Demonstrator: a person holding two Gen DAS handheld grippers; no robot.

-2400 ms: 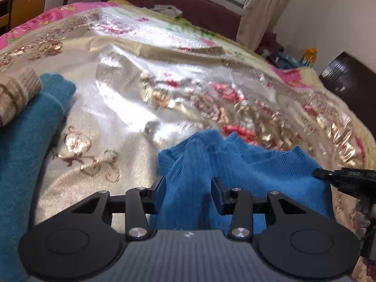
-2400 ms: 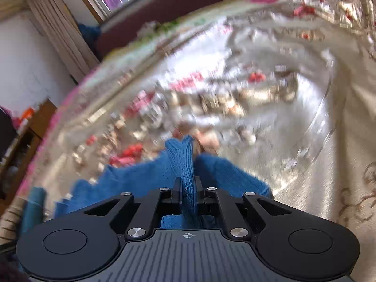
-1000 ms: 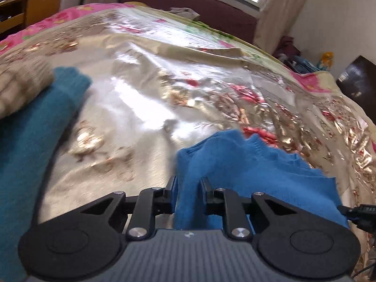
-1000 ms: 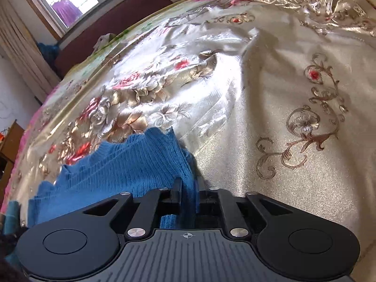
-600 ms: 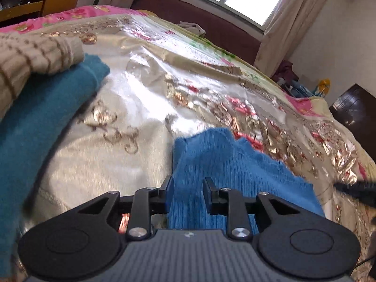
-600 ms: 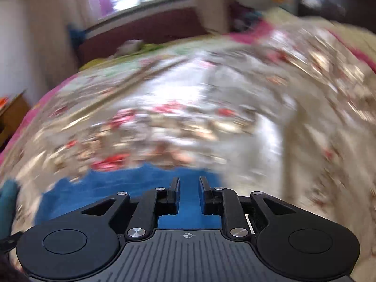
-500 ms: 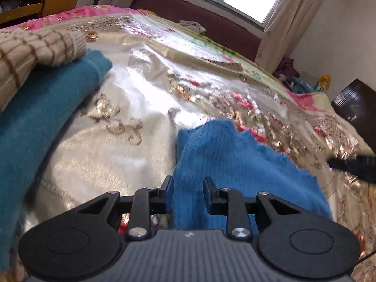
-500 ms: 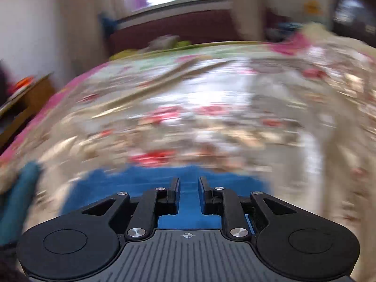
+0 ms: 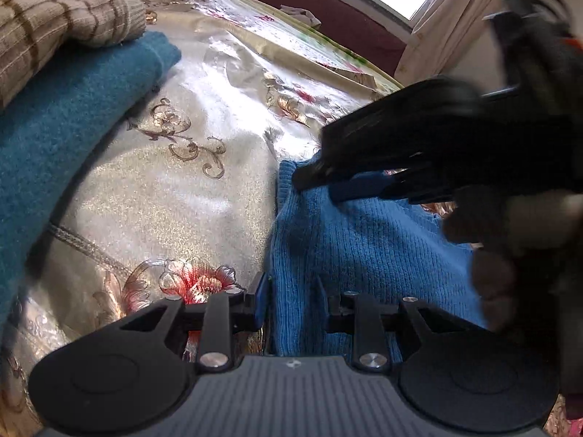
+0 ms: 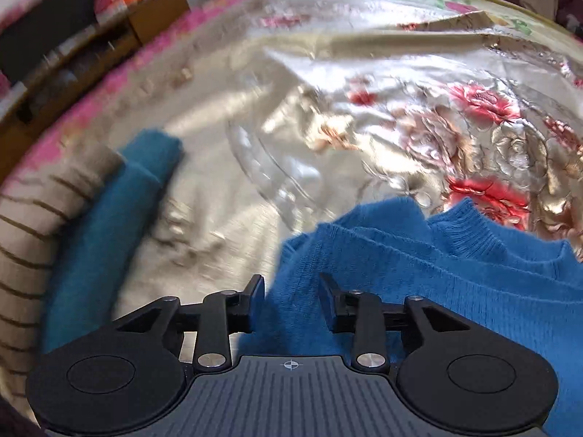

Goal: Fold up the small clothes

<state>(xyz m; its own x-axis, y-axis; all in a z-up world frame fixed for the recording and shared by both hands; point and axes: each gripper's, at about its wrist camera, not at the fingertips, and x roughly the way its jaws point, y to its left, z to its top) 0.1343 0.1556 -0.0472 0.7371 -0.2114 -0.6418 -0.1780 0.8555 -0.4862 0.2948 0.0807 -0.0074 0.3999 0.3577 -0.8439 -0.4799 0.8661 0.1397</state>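
A small bright blue knitted sweater (image 9: 364,251) lies flat on the gold floral bedspread (image 9: 175,196). My left gripper (image 9: 293,293) is at its left edge, jaws parted, with the knit between the fingers but not pinched. My right gripper (image 10: 291,293) is open over the sweater (image 10: 455,291) near its left side. In the left wrist view the right gripper (image 9: 309,176) reaches in from the right, blurred, with its fingertips on the sweater's far left corner.
A folded teal garment (image 9: 62,138) lies at the left with a beige checked knit (image 9: 54,25) on top of it; both show in the right wrist view (image 10: 109,225). A wooden cabinet (image 10: 91,47) stands beyond the bed. A window and curtains are at the far side.
My right gripper has swung across to the sweater's left corner and opened wider. My left gripper's jaws have opened a little. The sweater now lies folded narrower.
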